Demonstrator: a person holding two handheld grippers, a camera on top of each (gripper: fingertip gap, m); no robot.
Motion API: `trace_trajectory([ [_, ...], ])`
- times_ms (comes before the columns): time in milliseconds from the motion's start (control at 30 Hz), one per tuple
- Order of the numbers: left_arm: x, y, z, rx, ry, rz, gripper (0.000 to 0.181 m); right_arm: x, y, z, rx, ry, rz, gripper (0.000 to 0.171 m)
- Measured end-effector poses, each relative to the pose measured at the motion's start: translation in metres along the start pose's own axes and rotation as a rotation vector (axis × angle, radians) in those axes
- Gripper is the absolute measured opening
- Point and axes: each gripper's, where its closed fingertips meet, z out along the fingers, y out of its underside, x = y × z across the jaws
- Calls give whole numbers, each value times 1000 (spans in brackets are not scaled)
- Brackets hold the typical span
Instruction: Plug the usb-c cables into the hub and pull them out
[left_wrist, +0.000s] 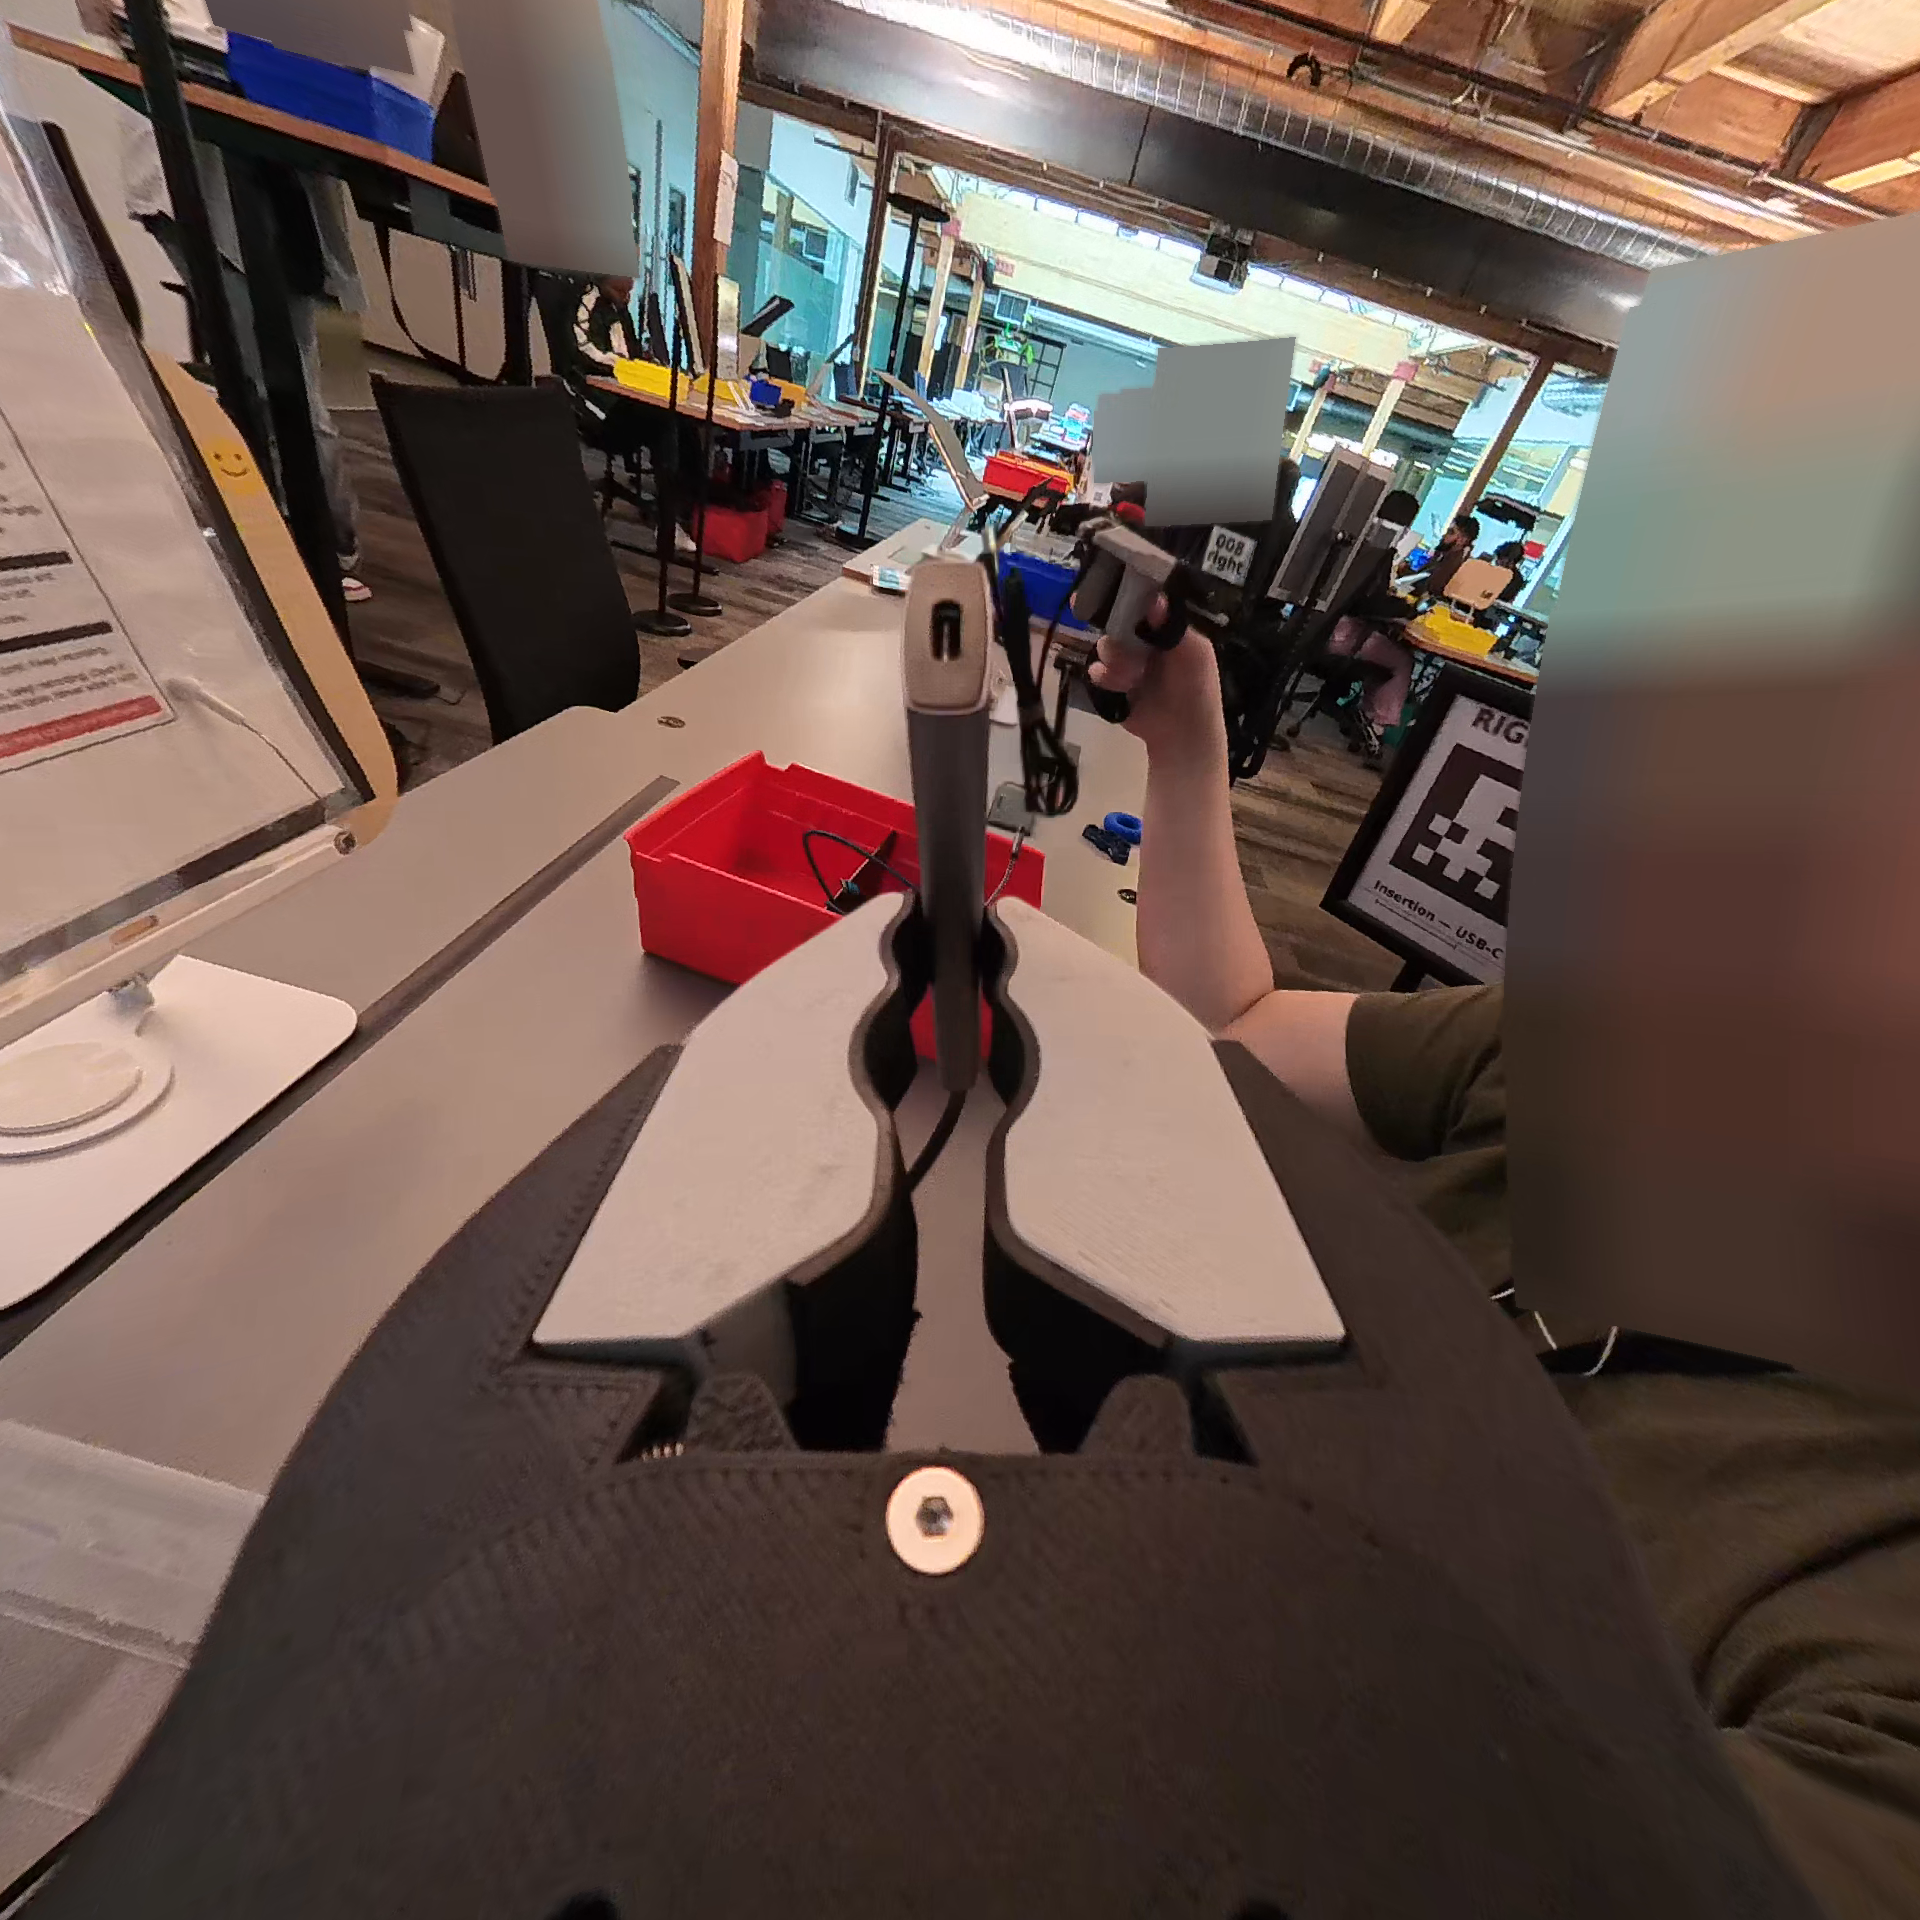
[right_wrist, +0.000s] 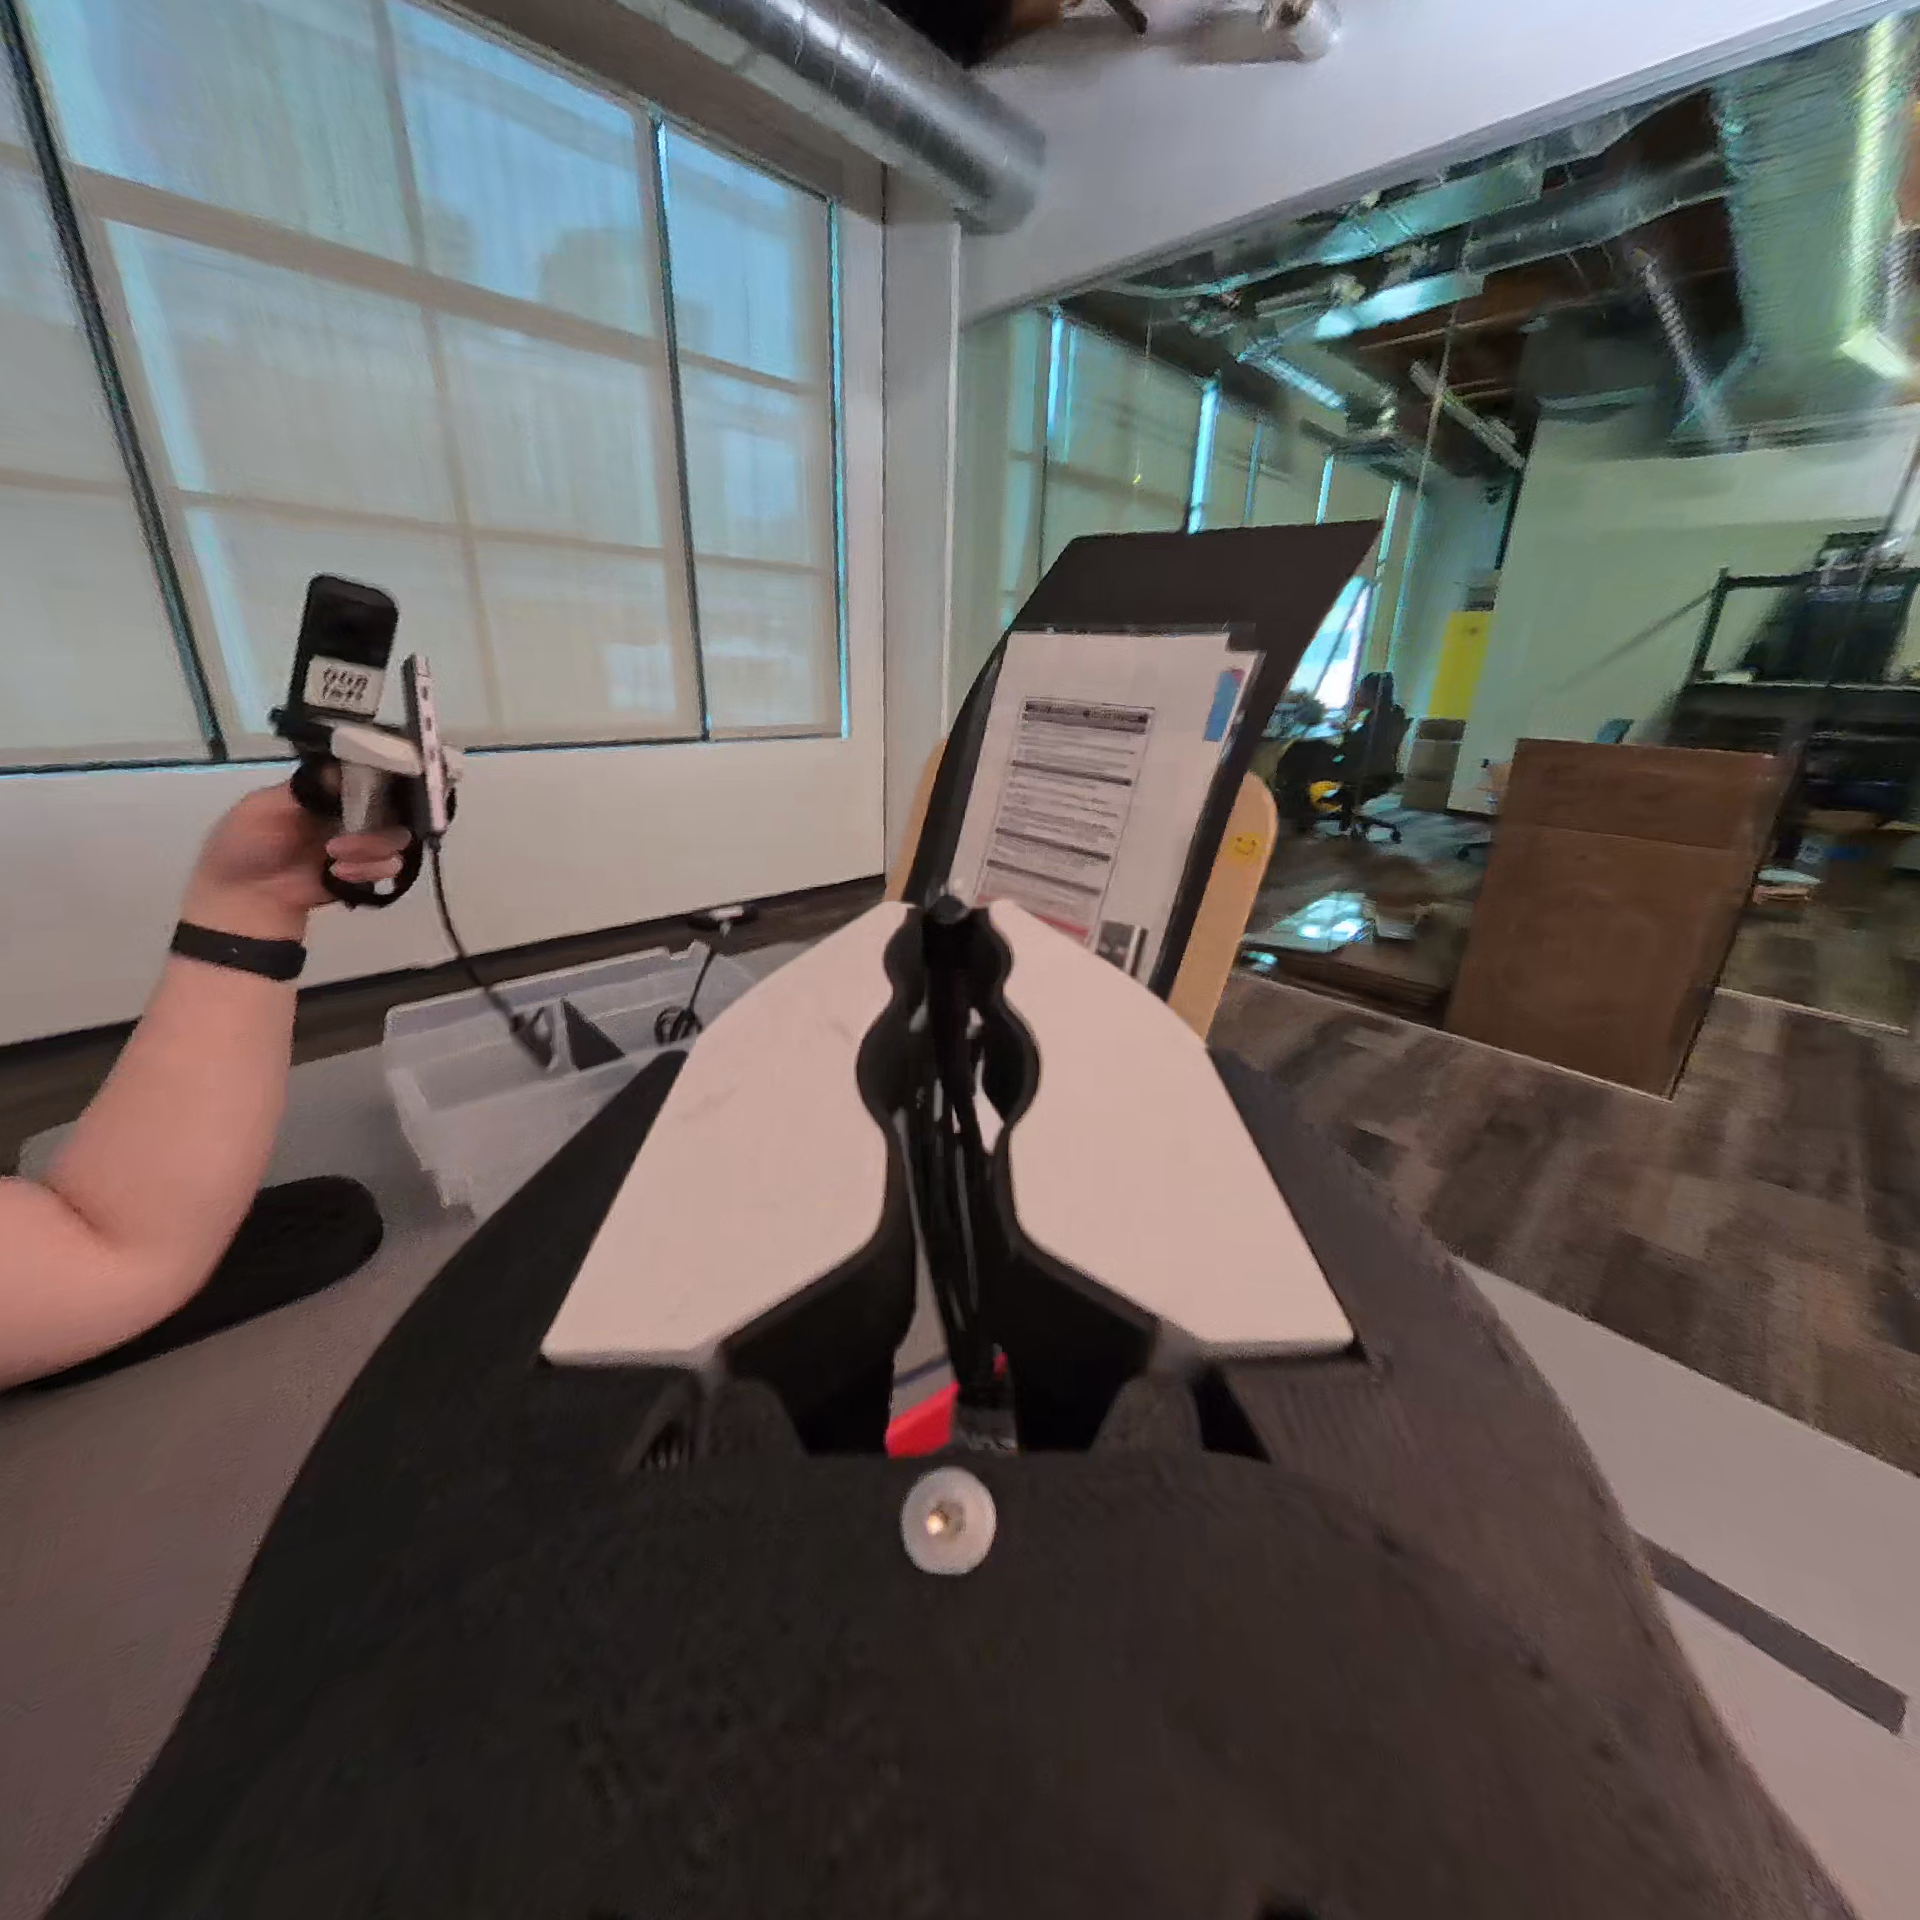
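In the left wrist view, your left gripper (left_wrist: 948, 935) pinches the grey hub (left_wrist: 948, 790), held upright above the red bin (left_wrist: 727, 862). In the right wrist view, your right gripper (right_wrist: 951, 935) pinches what seems a bundle of black cables (right_wrist: 951, 1143), lifted off the table (right_wrist: 156, 1538).

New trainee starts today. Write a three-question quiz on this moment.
1. True or false: the left gripper is shut on the hub.
2. What does the right gripper hold: A) black cable, B) pen, C) nothing?
3. Fill in: behind the hub, a ___ bin sits on the table.

Key: 1 true; 2 A; 3 red.
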Motion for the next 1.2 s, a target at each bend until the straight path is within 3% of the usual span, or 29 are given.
trace_trajectory([
  [33, 0, 1, 4, -8, 0, -1, 8, 0, 7, -1, -36, -28, 5, 9],
  [100, 0, 3, 12, -29, 11, -4, 8, -2, 41, -1, -193, -105, 11, 9],
  [233, 2, 12, 32, -90, 39, -10, 8, -1, 145, 1, -615, -272, -6, 9],
  [300, 1, 18, 43, -126, 48, -18, 8, -5, 180, 8, -749, -350, 75, 9],
  [500, 1, 31, 67, -201, 67, -28, 8, -15, 223, 49, -908, -398, 65, 10],
  [700, 1, 31, 68, -203, 71, -30, 8, -21, 264, 29, -1160, -419, 81, 11],
  [800, 1, 28, 65, -185, 66, -30, 8, -15, 268, 27, -1158, -400, 156, 12],
  [933, 2, 29, 67, -189, 74, -31, 8, -6, 251, 37, -1070, -331, 32, 38],
  [1067, 3, 37, 82, -235, 97, -43, 8, -12, 197, 77, -835, -210, -157, 62],
  [1133, 3, 45, 93, -268, 114, -53, 8, -35, 159, 107, -653, -195, -226, 62],
  [1200, 4, 53, 107, -305, 129, -62, 8, -85, 124, 134, -436, -311, -165, 57],
])
